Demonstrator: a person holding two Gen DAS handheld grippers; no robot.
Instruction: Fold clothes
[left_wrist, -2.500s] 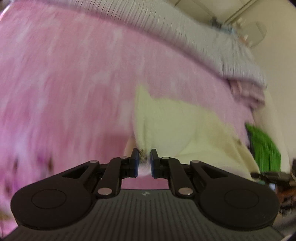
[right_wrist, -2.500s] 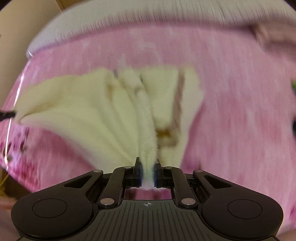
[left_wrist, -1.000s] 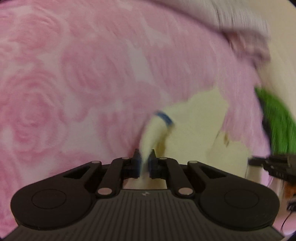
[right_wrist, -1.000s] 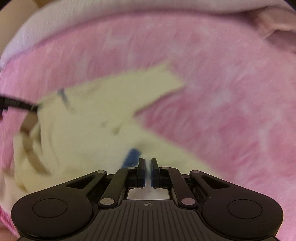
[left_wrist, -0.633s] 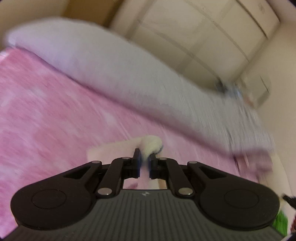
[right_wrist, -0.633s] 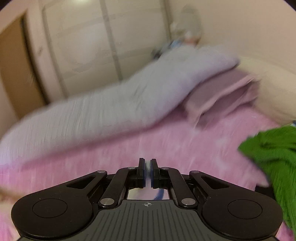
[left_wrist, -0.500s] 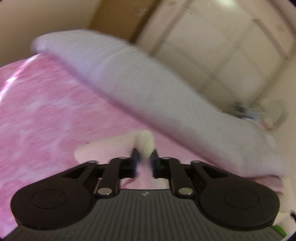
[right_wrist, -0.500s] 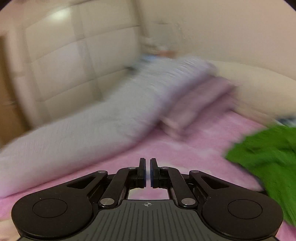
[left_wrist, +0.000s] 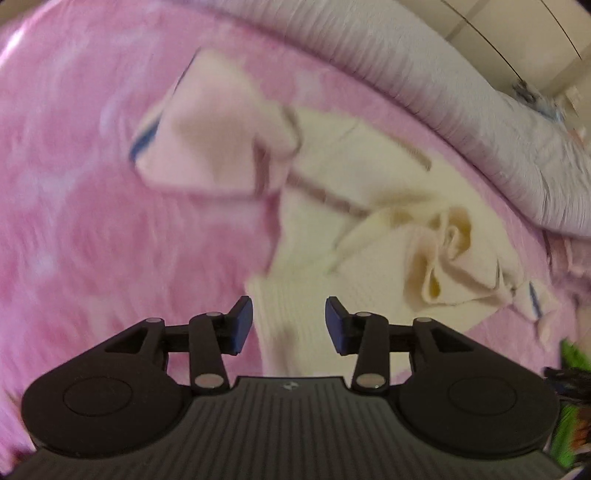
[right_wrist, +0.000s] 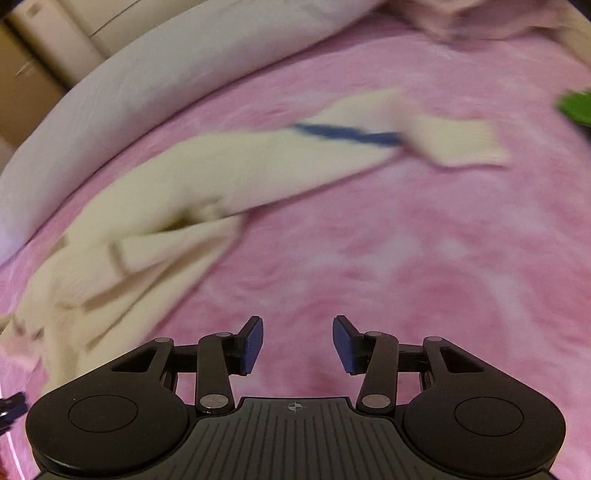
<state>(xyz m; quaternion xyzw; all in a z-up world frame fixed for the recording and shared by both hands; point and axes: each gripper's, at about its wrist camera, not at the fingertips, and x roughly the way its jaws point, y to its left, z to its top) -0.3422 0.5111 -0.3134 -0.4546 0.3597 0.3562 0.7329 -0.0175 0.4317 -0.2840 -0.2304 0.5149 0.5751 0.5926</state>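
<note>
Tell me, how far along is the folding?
Barely begun. The cream sweater lies spread and rumpled on the pink blanket, one sleeve stretched out. Both the left hand-held gripper and right hand-held gripper are open, holding nothing. All folds remain.

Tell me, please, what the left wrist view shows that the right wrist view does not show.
Only the left wrist view shows the open left gripper with the hem of the cream sweater between its jaws, and the bunched folds near the collar.

Only the right wrist view shows the open right gripper over bare pink blanket, and one sleeve stretched out flat with a blue stripe.

Both show the sweater lying unfolded, the blanket, the grey bedding and a green garment.
</note>
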